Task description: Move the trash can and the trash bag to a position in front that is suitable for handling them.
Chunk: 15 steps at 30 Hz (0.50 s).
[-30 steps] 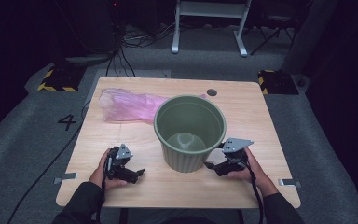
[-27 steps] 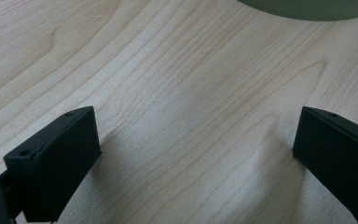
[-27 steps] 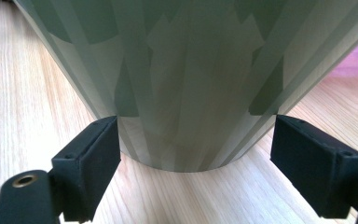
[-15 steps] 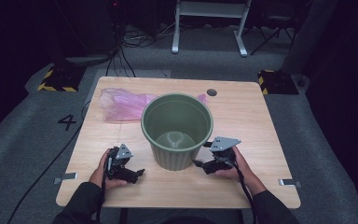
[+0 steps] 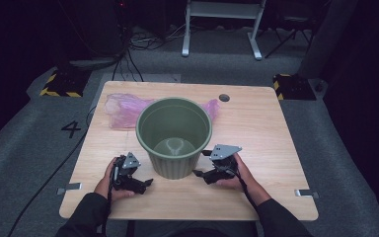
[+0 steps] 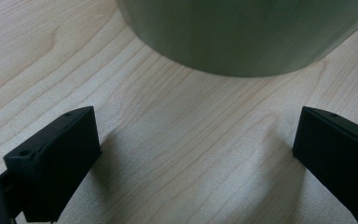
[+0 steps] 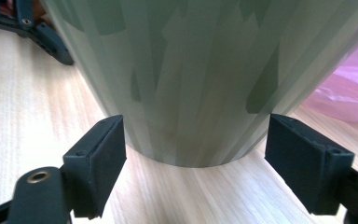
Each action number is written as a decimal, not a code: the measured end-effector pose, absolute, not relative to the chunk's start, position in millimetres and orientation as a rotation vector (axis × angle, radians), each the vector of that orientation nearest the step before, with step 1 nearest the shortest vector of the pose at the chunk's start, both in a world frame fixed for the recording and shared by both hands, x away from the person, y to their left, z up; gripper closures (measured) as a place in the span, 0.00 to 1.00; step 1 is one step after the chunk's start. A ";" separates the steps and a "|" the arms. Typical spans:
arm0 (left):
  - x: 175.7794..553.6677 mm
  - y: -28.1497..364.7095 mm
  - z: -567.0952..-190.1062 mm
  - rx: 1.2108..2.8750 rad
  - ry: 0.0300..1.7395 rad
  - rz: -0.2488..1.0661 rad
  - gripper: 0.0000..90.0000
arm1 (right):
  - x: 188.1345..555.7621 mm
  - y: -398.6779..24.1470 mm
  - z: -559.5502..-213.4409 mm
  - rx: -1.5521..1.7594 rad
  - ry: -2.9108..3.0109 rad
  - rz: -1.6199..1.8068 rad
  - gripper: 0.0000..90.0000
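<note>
nearest the table's front edge (image 5: 187,210), two forearms in from below, one gripper in each hand. left gripper (image 5: 137,181) low on the wood, jaws level and aimed at the foot of the green bucket (image 5: 173,136); in the left gripper view, jaws spread wide with bare wood between them and the bucket's base (image 6: 242,37) a little ahead, apart from both pads. right gripper (image 5: 202,173) hard against the bucket's other side, grey plate on top, wrist level, hand cupped behind it. in the right gripper view, jaws wide, just easing a touch inward, the bucket's lower wall (image 7: 191,84) bulging into the gap between them; whether a pad already touches the wall, hard to tell, but no clamping visible, the bucket being broader than the gap.

so: bucket straight ahead of both sets of jaws, standing upright, long axis vertical, mouth open to the ceiling, slightly nearer the right gripper than the left. flanked from both sides rather than pinched. for a shove or a steadying, probably the right hand first in line; for a lift, probably a need to come up to the rim (image 5: 143,118), since the base looks too wide to fit.

beyond the bucket, a pink plastic bag (image 5: 123,111) flat on the table, partly hidden behind the bucket, a pink corner out on the far right side too. further still, dark floor and cables.
</note>
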State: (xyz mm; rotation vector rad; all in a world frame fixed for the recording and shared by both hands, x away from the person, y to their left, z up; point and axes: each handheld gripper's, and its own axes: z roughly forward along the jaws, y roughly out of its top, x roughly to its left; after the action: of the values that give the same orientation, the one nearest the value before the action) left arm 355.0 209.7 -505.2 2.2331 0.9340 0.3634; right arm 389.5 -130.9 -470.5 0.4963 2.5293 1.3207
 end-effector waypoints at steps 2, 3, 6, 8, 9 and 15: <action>354.7 209.4 -505.5 2.227 0.939 0.360 0.01 | 388.4 -127.5 -471.3 0.486 2.533 1.311 0.23; 354.6 209.3 -505.6 2.226 0.940 0.361 0.01 | 388.0 -127.2 -471.4 0.475 2.537 1.300 0.24; 354.0 209.5 -505.5 2.226 0.947 0.365 0.01 | 389.5 -133.6 -470.7 0.489 2.527 1.293 0.26; 353.9 209.9 -505.1 2.231 0.943 0.367 0.01 | 393.1 -141.5 -469.6 0.526 2.513 1.302 0.28; 353.9 209.9 -505.1 2.231 0.943 0.366 0.01 | 395.7 -146.9 -468.3 0.549 2.500 1.316 0.30; 353.6 209.9 -505.1 2.230 0.946 0.368 0.01 | 408.3 -167.8 -466.4 0.649 2.423 1.293 0.36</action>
State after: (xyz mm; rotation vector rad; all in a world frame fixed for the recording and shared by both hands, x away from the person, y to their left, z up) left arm 353.6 209.9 -505.1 2.2302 0.9458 0.3683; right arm 408.3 -167.8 -466.4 0.6493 2.4233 1.2925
